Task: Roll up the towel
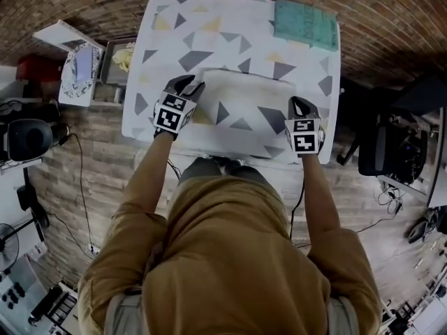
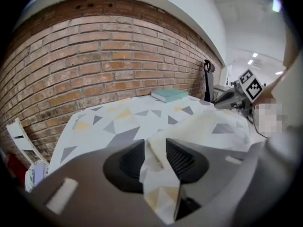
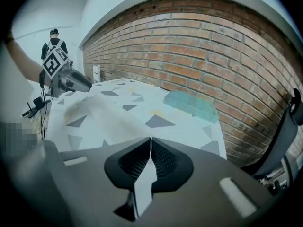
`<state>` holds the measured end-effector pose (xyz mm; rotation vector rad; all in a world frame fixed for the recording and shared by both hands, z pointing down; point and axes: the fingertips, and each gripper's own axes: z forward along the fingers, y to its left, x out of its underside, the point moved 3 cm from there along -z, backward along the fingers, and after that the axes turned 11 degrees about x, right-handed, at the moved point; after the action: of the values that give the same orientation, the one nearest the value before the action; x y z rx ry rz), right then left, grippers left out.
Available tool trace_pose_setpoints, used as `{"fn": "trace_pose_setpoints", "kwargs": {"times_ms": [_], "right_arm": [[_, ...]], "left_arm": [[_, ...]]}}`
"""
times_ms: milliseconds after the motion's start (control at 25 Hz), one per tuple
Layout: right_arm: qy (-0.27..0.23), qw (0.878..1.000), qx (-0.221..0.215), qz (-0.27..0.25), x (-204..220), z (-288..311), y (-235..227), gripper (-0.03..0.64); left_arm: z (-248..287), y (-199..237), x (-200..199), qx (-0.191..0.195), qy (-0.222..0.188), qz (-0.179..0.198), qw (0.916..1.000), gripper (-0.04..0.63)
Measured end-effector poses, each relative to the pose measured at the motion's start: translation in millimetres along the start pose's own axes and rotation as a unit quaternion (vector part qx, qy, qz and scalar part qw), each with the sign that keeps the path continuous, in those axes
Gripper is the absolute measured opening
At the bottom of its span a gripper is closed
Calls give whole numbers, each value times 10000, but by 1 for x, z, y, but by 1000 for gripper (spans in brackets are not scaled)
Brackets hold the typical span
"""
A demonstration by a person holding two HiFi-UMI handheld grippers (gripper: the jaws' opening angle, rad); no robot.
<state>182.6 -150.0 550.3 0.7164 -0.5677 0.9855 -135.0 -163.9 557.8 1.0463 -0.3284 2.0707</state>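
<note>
A cream towel (image 1: 244, 102) printed with grey and yellow triangles lies on the table (image 1: 167, 40), whose cover bears the same print. My left gripper (image 1: 187, 89) is at the towel's near left corner. In the left gripper view a bunched fold of towel (image 2: 208, 126) is pinched between the jaws of the left gripper (image 2: 155, 148). My right gripper (image 1: 299, 107) is at the near right corner, and the right gripper (image 3: 150, 143) is shut on a thin edge of the towel (image 3: 144, 183). Both corners are lifted off the table.
A teal folded item (image 1: 305, 23) lies at the table's far right corner. A white rack with small items (image 1: 77, 61) stands left of the table, and a black office chair (image 1: 391, 145) to the right. A person (image 3: 53, 44) stands far off.
</note>
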Motion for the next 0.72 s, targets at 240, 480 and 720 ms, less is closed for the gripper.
{"fn": "trace_pose_setpoints", "kwargs": {"times_ms": [240, 480, 720], "right_arm": [[-78, 9987, -81, 494, 5, -18, 13, 3], [-570, 9922, -167, 1092, -35, -36, 5, 3], [-1520, 9783, -196, 1393, -107, -74, -16, 3]], "left_arm": [[-17, -14, 0, -129, -497, -473, 9976, 128], [-44, -18, -34, -161, -967, -362, 9945, 61], [-108, -10, -101, -572, -1942, 31, 9793, 61]]}}
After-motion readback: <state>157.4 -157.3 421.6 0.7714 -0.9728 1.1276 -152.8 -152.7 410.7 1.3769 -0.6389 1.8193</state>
